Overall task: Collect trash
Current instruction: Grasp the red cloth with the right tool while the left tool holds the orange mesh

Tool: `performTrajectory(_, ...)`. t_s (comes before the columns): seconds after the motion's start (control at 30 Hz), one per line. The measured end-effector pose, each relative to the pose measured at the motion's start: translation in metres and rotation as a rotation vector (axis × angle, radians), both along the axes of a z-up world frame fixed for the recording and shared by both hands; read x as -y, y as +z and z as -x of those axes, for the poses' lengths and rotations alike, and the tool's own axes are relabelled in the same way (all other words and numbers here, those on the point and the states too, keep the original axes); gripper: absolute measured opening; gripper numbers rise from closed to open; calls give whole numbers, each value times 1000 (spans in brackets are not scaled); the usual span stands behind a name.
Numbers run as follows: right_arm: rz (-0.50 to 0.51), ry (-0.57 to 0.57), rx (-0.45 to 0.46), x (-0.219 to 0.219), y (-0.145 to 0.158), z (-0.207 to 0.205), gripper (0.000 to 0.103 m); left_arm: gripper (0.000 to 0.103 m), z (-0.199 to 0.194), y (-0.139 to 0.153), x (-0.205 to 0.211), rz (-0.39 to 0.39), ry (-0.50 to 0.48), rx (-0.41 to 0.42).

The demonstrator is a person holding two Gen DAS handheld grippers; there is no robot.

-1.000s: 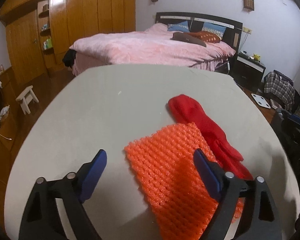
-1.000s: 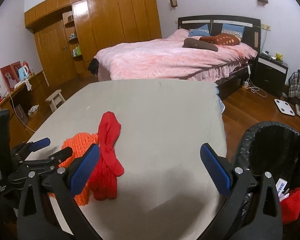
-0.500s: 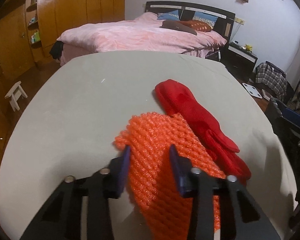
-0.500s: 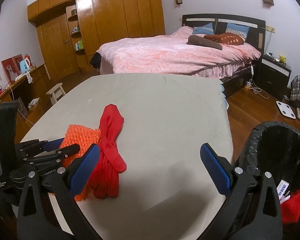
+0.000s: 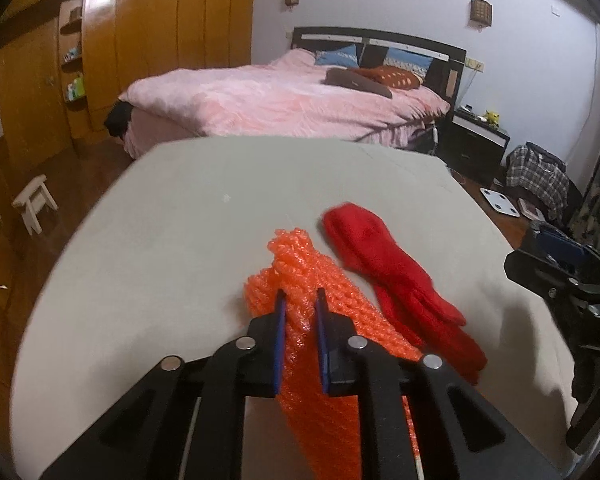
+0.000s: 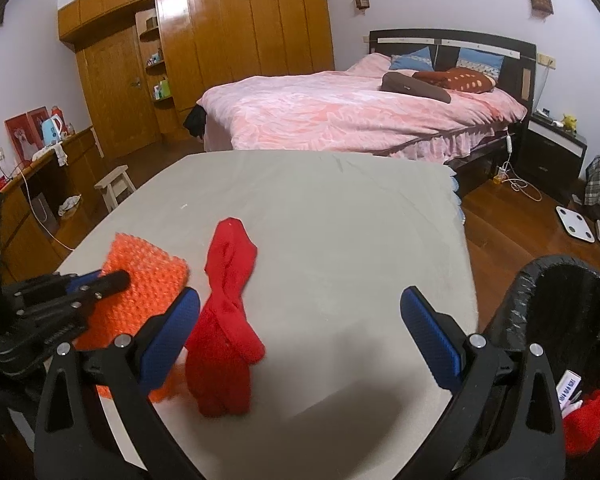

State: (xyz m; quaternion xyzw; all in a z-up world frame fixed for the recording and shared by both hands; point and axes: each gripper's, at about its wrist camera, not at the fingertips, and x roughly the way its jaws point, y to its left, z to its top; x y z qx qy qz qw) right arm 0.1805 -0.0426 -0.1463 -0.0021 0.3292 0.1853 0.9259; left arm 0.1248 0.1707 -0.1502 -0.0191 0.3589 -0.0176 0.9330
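Observation:
An orange foam net (image 5: pixel 300 272) lies on the grey table (image 5: pixel 172 216), bunched up between my fingers. My left gripper (image 5: pixel 300 300) is shut on it. A red glove (image 5: pixel 396 280) lies just right of the net. In the right wrist view the net (image 6: pixel 148 276) is at the left, with the left gripper (image 6: pixel 112 280) on it, and the red glove (image 6: pixel 228 320) lies beside it. My right gripper (image 6: pixel 300 320) is open and empty above the table, right of the glove. A black-lined trash bin (image 6: pixel 572 312) stands off the table's right edge, holding a red item and papers.
A pink bed (image 6: pixel 340 112) stands beyond the table. Wooden wardrobes (image 6: pixel 220 40) line the far left wall. A small white stool (image 6: pixel 116 184) is on the floor at the left. A black nightstand (image 6: pixel 556 148) and a white scale (image 6: pixel 576 220) are at the right.
My left gripper closed on the orange foam net, which went from flat to bunched between the fingers. The right gripper stayed open and shifted slightly.

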Motion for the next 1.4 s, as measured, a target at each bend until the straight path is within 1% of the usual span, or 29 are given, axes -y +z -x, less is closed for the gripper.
performTrajectory(0.23,-3,35,-25,-32,-5,-15,98,13,-3,11,-32,-41,79,46)
performTrajectory(0.43,10,51,-58,-57,-13,-26,97,13,-3,11,-48,-38,115,50)
performTrajectory(0.5,20,56,-67,-64,-16,-28,95,13,-4,10,-52,-35,123,50)
performTrajectory(0.57,35,66,-89,-69,-21,-32,85,13,-3,9,-53,-31,129,50)
performTrajectory(0.6,41,69,-101,-71,-23,-34,82,13,-3,8,-54,-29,132,49)
performTrajectory(0.67,44,75,-133,-73,-30,-37,73,13,-3,8,-55,-27,137,49)
performTrajectory(0.73,49,78,-161,-73,-34,-39,66,13,-4,7,-56,-24,139,49)
performTrajectory(0.8,47,87,-185,-75,-37,-39,55,13,-4,7,-56,-21,139,46)
performTrajectory(0.87,38,98,-197,-76,-39,-39,34,13,-4,7,-56,-19,140,46)
performTrajectory(0.9,36,105,-203,-76,-40,-38,29,13,-4,7,-56,-19,139,46)
performTrajectory(0.93,35,112,-206,-77,-41,-38,19,13,-4,7,-55,-20,139,46)
performTrajectory(0.97,33,116,-208,-77,-41,-37,15,13,-4,7,-56,-20,137,47)
performTrajectory(1.07,23,129,-195,-76,-38,-32,9,13,-3,9,-54,-19,133,50)
performTrajectory(1.4,-19,123,-141,-62,-10,-22,8,13,1,21,-45,-23,117,75)
